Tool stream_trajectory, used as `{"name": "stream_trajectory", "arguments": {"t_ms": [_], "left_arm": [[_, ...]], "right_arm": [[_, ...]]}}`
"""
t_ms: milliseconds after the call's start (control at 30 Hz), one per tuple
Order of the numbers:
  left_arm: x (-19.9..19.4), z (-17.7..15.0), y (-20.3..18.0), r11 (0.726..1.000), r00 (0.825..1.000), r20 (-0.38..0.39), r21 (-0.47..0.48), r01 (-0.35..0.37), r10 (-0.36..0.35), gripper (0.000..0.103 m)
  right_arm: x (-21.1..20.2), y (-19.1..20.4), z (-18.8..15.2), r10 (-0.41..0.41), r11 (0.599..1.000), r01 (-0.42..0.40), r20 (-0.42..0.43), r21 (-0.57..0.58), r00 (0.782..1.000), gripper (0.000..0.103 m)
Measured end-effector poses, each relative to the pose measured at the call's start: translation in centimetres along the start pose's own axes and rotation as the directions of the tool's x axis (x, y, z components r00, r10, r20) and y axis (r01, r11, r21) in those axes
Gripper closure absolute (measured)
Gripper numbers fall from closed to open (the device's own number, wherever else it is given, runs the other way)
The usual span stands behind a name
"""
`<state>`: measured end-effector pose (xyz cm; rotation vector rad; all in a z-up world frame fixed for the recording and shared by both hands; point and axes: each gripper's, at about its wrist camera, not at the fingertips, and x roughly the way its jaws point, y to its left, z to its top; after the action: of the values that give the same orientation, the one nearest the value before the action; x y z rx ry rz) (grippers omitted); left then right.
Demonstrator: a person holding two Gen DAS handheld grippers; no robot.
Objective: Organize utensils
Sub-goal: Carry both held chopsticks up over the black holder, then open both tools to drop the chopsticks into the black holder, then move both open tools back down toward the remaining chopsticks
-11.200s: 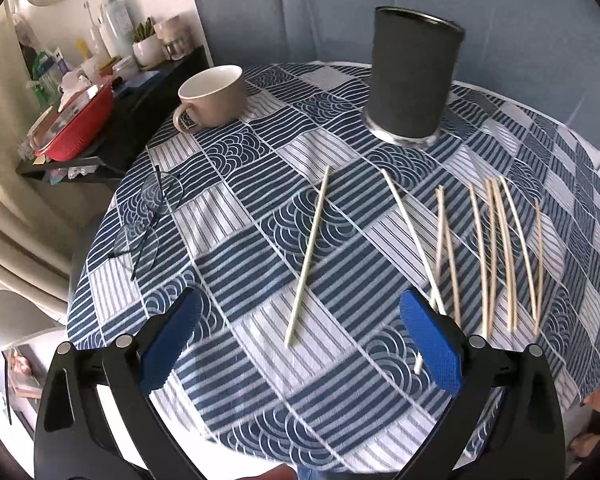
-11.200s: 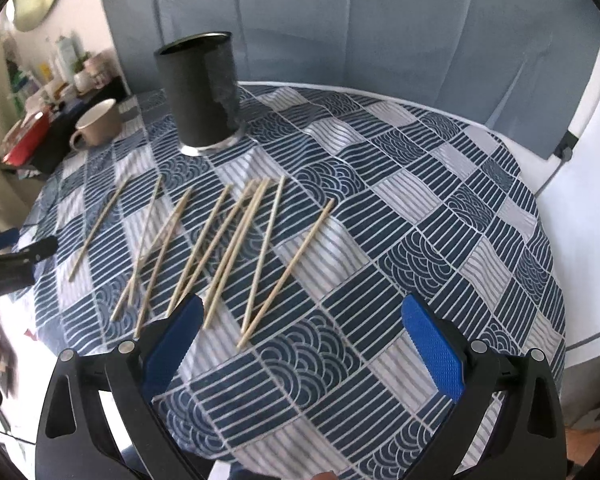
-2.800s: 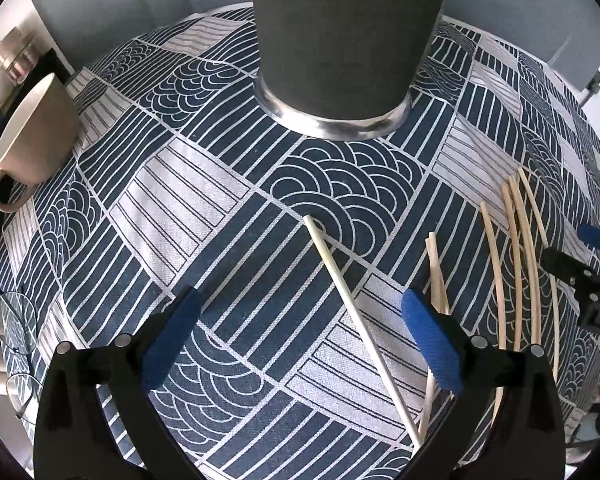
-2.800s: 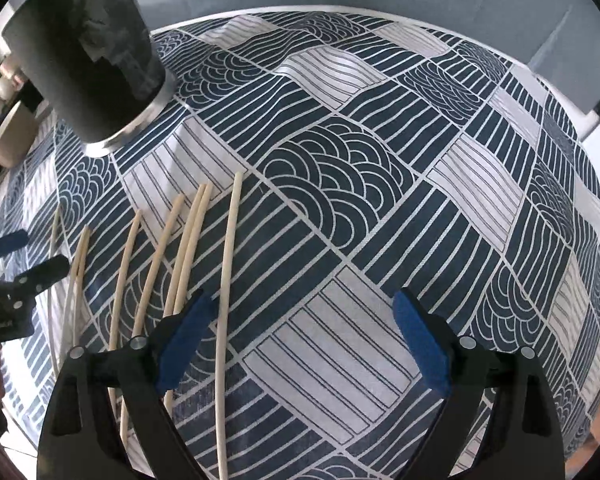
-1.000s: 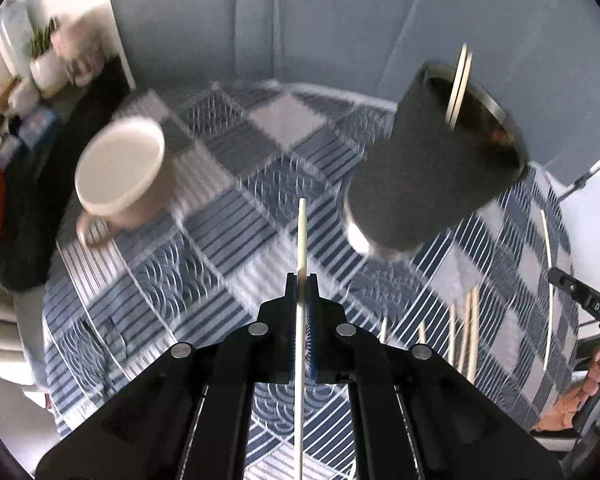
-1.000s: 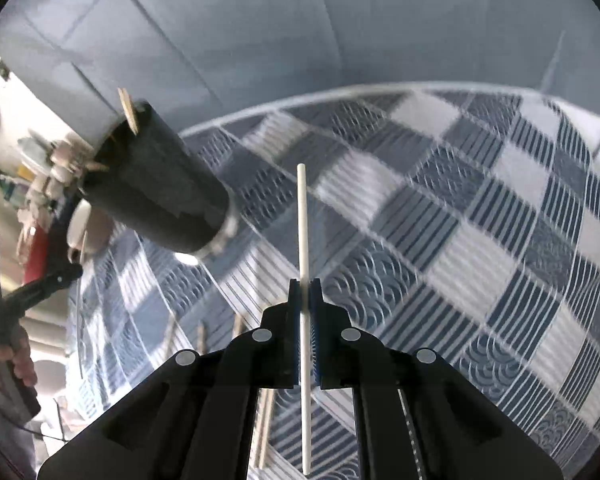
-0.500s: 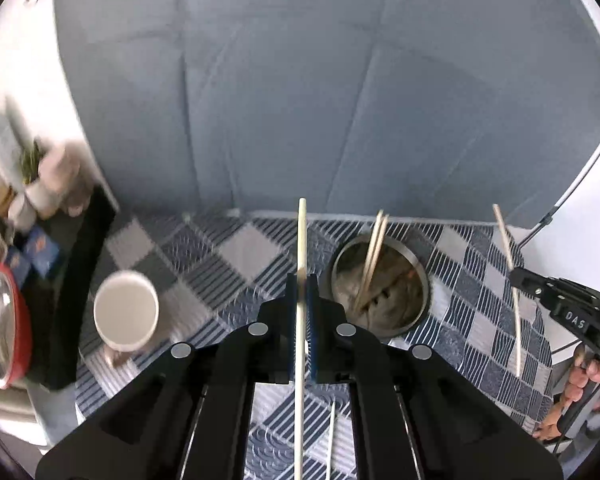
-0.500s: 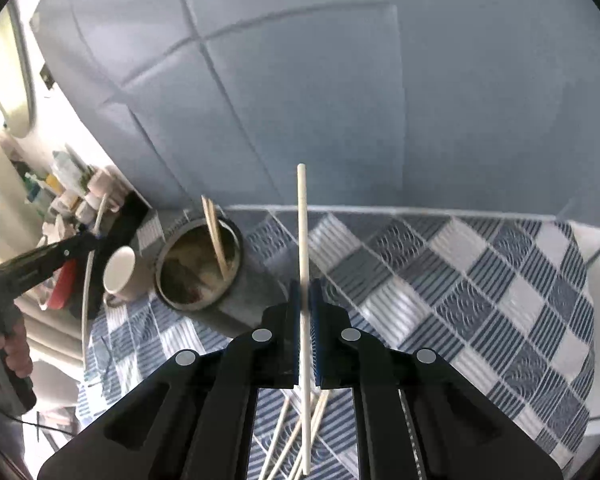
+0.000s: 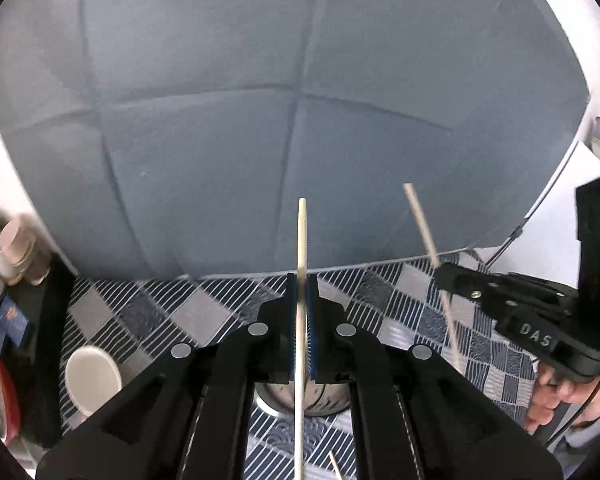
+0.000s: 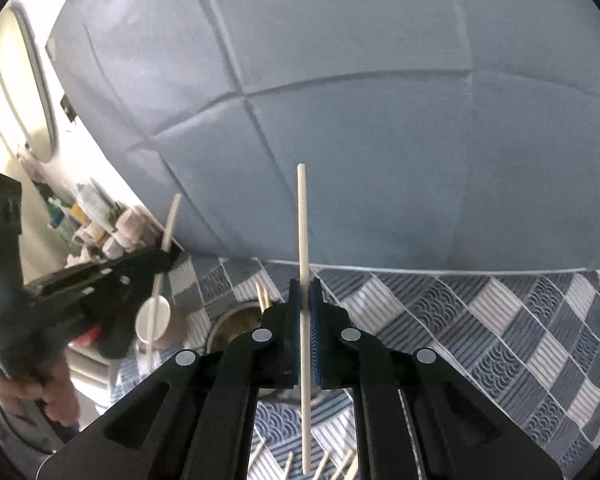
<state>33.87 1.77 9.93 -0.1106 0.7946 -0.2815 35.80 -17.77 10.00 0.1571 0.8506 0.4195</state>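
1. Looking along the left hand-held gripper [image 9: 301,292], its jaws are clamped on a chopstick [image 9: 301,240]; the holder [image 9: 306,398] on the counter [image 9: 220,312] is mostly hidden behind them.
2. Right hand-held gripper [image 10: 304,300] is likewise clamped on a second chopstick [image 10: 302,220]; the holder [image 10: 236,326] is half hidden, and loose chopsticks [image 10: 320,468] are cut off below.

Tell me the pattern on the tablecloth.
The tablecloth is a navy-and-white patchwork of striped squares and wave-arc squares, clearest in the right wrist view.

Wrist views above table [image 9: 420,284], facing backdrop [image 10: 380,140]
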Motion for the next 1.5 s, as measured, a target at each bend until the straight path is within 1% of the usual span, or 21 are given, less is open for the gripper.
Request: {"name": "stream_trajectory", "arguments": {"t_ms": [67,267,400,533,633,667,767,833,1000,1100,1200,1267,1300,1333,1367,1400,1433,1467,1500], "left_arm": [[1.0,0.3,0.5,0.999,0.999,-0.007,-0.025,0.036,-0.036,0.098],[3.2,0.9,1.5,0.997,0.997,0.043,-0.042,0.06,-0.058,0.098],[4.1,1.2,2.5,0.992,0.993,0.083,-0.091,0.089,-0.081,0.098],[5.0,1.0,3.2,0.989,0.989,0.124,-0.113,0.094,-0.08,0.098],[5.4,0.5,3.2,0.992,0.984,0.165,-0.102,0.078,-0.061,0.098],[5.5,0.2,3.2,0.992,0.982,0.186,-0.104,0.064,-0.044,0.098],[6.0,-0.7,2.9,0.995,0.974,0.221,-0.072,0.071,-0.053,0.098],[6.3,-1.3,2.7,0.996,0.975,0.216,-0.045,0.072,-0.061,0.098],[7.1,-2.7,2.5,0.993,0.982,0.176,-0.076,0.086,-0.072,0.098],[6.3,-2.9,2.8,0.992,0.98,0.184,-0.093,0.091,-0.072,0.097],[5.3,-2.7,2.9,0.992,0.979,0.194,-0.101,0.08,-0.059,0.093],[4.3,-2.6,3.0,0.991,0.977,0.205,-0.109,0.079,-0.055,0.086],[3.9,-2.6,2.9,0.991,0.976,0.211,-0.109,0.079,-0.054,0.085],[3.4,-2.6,2.8,0.991,0.975,0.218,-0.109,0.073,-0.048,0.08],[2.9,-2.7,2.8,0.992,0.973,0.226,-0.11,0.068,-0.042,0.073],[2.6,-2.7,2.8,0.991,0.974,0.224,-0.112,0.069,-0.043,0.07],[2.2,-2.8,2.8,0.991,0.974,0.223,-0.114,0.066,-0.039,0.066],[1.8,-3.0,2.8,0.992,0.973,0.227,-0.113,0.062,-0.035,0.065],[1.4,-3.0,2.9,0.992,0.973,0.228,-0.112,0.057,-0.03,0.063]], "right_arm": [[0.6,0.2,0.4,0.009,1.0,-0.009,0.008,0.001,1.0,0.098],[3.6,0.6,1.5,0.045,0.999,-0.045,0.003,0.0,0.999,0.098],[5.3,1.0,1.7,0.111,0.994,-0.111,0.034,0.012,0.993,0.098],[6.4,1.7,1.3,0.159,0.987,-0.159,0.079,-0.01,0.984,0.098],[7.1,1.8,0.7,0.193,0.981,-0.192,0.113,-0.015,0.975,0.098],[7.3,1.8,0.4,0.197,0.98,-0.196,0.123,-0.016,0.973,0.098],[8.1,1.4,-0.3,0.202,0.979,-0.203,0.135,-0.006,0.97,0.097],[8.6,0.9,-1.0,0.212,0.977,-0.214,0.129,0.003,0.969,0.097],[8.9,-0.2,-2.9,0.219,0.975,-0.223,0.094,0.026,0.971,0.095],[8.2,-0.6,-3.5,0.217,0.974,-0.222,0.103,0.041,0.971,0.095],[7.4,-0.8,-3.4,0.209,0.975,-0.215,0.104,0.053,0.972,0.094],[6.6,-0.7,-3.2,0.192,0.978,-0.199,0.113,0.053,0.975,0.094],[6.1,-0.7,-3.1,0.191,0.978,-0.199,0.122,0.056,0.974,0.094],[5.7,-0.7,-3.0,0.191,0.978,-0.199,0.126,0.06,0.974,0.092],[5.4,-0.7,-3.0,0.185,0.979,-0.194,0.128,0.063,0.974,0.086],[5.0,-0.7,-3.0,0.176,0.98,-0.186,0.131,0.065,0.976,0.081],[4.7,-0.7,-3.0,0.164,0.982,-0.174,0.136,0.066,0.977,0.071],[4.2,-0.6,-3.1,0.149,0.985,-0.16,0.143,0.066,0.978,0.062],[3.8,-0.4,-3.2,0.138,0.987,-0.149,0.146,0.064,0.979,0.059]]}}
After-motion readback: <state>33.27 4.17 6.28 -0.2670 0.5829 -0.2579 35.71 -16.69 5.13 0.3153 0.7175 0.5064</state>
